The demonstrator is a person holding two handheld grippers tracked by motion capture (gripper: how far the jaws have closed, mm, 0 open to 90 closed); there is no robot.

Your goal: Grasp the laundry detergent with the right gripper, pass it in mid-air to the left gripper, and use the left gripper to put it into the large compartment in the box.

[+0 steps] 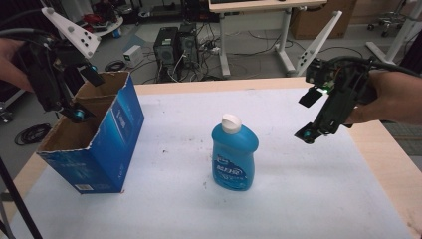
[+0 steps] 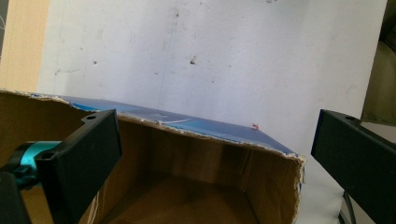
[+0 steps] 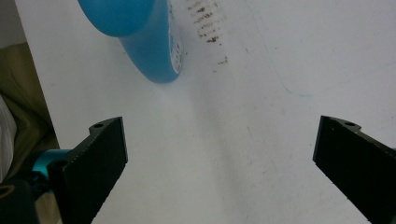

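A blue bottle [image 1: 234, 158] with a white cap [image 1: 231, 123] stands upright near the middle of the white-covered counter [image 1: 308, 199], closer to the near edge than either pair of tongs. To its left, an open blue cardboard box [image 1: 107, 144] sits at the counter's left edge, its brown inside showing and its torn rim facing up.

The right tongs [image 1: 310, 115], held in a person's hand [image 1: 393, 97] at the right side, hang in the air above the counter, to the right of the bottle and a little farther back, well apart from it. Their jaws stand wide with nothing between them. In the right gripper view, the bottle [image 3: 140, 32] lies beyond the jaws, off toward the left one, with bare white counter [image 3: 261, 116] spread between the jaws.

The left tongs [image 1: 82, 94], gripped by the other hand [image 1: 10, 62] at the far left, hover over the far end of the box, their jaws wide and empty too. In the left gripper view, the box's rim [image 2: 196, 126] runs between the jaws and its brown interior [image 2: 187, 186] lies below. The bottle stands well apart from these tongs, to the right past the box.

Beyond the counter, computer towers [image 1: 174, 47] and cables lie on the floor.
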